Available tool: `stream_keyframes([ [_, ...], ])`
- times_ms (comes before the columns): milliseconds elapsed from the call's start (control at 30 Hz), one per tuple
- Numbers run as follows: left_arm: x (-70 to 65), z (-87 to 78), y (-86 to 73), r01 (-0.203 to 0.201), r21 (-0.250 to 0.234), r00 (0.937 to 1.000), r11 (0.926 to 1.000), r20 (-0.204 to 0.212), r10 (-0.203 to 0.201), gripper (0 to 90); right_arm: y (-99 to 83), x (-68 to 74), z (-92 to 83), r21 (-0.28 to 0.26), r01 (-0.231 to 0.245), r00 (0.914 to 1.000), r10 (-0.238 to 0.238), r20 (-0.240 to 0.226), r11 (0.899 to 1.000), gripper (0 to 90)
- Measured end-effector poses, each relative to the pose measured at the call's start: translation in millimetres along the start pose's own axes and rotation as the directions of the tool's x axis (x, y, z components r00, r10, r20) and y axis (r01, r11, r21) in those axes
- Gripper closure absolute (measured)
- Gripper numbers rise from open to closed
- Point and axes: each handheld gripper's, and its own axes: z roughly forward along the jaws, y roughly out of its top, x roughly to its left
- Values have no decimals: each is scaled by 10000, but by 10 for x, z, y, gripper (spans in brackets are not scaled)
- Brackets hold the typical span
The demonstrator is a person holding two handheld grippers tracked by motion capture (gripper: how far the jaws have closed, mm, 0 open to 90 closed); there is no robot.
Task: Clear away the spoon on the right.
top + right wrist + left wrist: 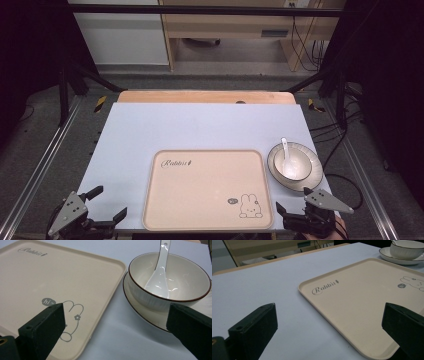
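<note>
Spoon (285, 150) in bowl (295, 166), right of tray (200, 222)

The high view looks forward and steeply down from above the near edge of the table (130, 135), taking in the whole top and the floor beyond. The left gripper view sits low at the near left corner, facing right across the tray (362, 297) toward the bowl (405, 248). The right gripper view sits low and close by the near right, facing the bowl (175, 282) and tray corner (62, 290). All three share tray and bowl.
</note>
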Motion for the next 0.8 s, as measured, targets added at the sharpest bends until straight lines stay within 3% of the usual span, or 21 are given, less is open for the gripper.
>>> stream_keyframes([
  [800,-6,3,2,-49,25,10000,10000,-41,49,0,109,-76,135,65,173,9998,-173,74,9998,17],
])
